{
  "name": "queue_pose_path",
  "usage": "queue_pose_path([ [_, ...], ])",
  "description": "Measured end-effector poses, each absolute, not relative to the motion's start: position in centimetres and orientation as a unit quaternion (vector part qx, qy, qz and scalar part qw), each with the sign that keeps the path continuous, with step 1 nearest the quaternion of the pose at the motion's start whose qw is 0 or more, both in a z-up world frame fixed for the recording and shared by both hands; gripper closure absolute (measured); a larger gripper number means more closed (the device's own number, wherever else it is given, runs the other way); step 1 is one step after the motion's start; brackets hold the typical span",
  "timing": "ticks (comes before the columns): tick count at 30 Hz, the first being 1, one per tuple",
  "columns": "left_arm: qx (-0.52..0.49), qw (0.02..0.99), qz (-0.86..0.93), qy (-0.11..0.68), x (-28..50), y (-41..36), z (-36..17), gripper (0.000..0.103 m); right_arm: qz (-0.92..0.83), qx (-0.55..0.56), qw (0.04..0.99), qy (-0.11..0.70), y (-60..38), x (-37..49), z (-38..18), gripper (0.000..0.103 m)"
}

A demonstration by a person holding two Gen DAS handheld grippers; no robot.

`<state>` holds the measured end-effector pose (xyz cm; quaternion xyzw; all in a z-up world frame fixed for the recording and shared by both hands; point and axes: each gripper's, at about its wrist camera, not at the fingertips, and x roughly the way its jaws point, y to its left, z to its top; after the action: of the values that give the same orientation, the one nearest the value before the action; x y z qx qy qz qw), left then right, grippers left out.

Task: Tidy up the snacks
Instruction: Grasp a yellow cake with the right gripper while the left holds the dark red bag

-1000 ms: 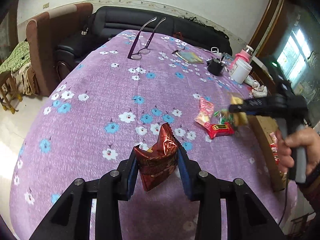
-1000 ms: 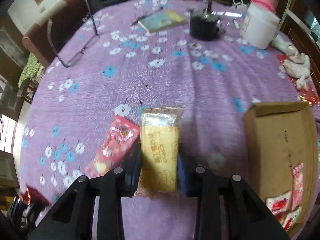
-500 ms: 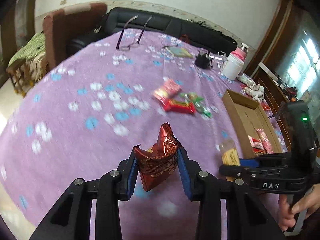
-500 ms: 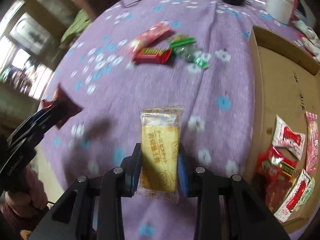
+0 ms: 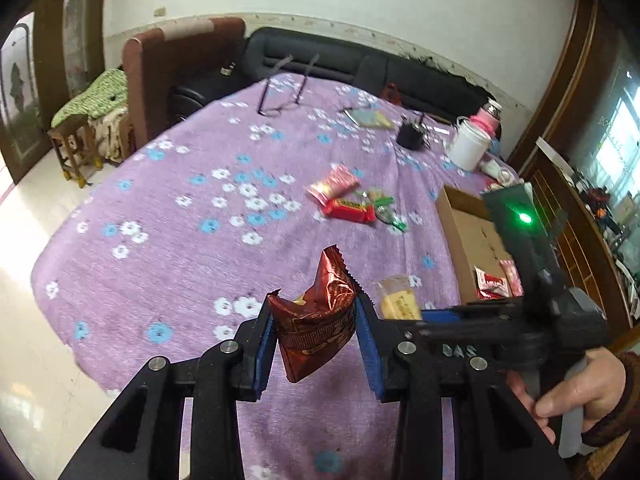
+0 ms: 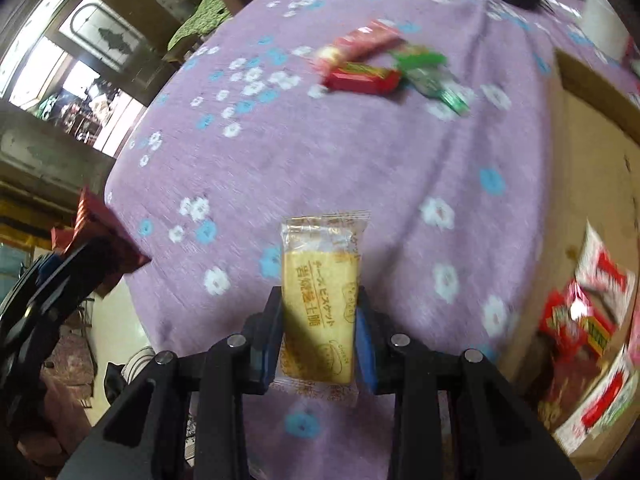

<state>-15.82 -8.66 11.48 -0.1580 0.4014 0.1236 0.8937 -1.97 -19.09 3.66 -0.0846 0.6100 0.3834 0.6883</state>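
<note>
My left gripper (image 5: pixel 316 320) is shut on a crumpled dark red snack packet (image 5: pixel 316 320), held above the near edge of the purple flowered tablecloth (image 5: pixel 192 208). My right gripper (image 6: pixel 318 320) is shut on a yellow biscuit packet (image 6: pixel 318 300); in the left wrist view that biscuit packet (image 5: pixel 398 300) shows just right of my left jaws. The cardboard box (image 6: pixel 588 184) lies to the right with several red and white snack packets (image 6: pixel 588 300) in it. Loose snacks, a red bar (image 5: pixel 348 211) among them, lie mid-table. In the right wrist view, the left gripper and its red packet (image 6: pixel 100 236) sit at the left edge.
Glasses (image 5: pixel 280 96), a small book (image 5: pixel 370 118), a black cup (image 5: pixel 410 136) and a white jar with a pink lid (image 5: pixel 470 142) stand at the table's far side. A black sofa (image 5: pixel 360 68) and a brown armchair (image 5: pixel 176 72) lie beyond. A hand (image 5: pixel 576 392) holds the right gripper's handle.
Both grippers have swung toward the near right part of the table and the cardboard box, each keeping its packet. The right gripper now sits close beside my left one.
</note>
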Motion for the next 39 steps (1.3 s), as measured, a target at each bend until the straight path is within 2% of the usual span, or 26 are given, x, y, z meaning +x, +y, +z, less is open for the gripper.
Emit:
queue_pose_path([
  [17, -0.168, 0.878, 0.18, 0.41, -19.7, -7.7, 10.4, 0.064, 0.427, -0.112, 0.654, 0.614, -13.5, -3.4, 2.7, 0.071],
  [32, -0.142, 0.888, 0.155, 0.408, -18.7, -9.7, 11.7, 0.064, 0.421, -0.081, 0.673, 0.603, -16.5, -2.6, 4.5, 0.071],
  [39, -0.12, 0.9, 0.102, 0.406, -16.0, -12.0, 12.7, 0.064, 0.388, -0.028, 0.712, 0.584, -22.0, -0.8, 6.7, 0.071],
])
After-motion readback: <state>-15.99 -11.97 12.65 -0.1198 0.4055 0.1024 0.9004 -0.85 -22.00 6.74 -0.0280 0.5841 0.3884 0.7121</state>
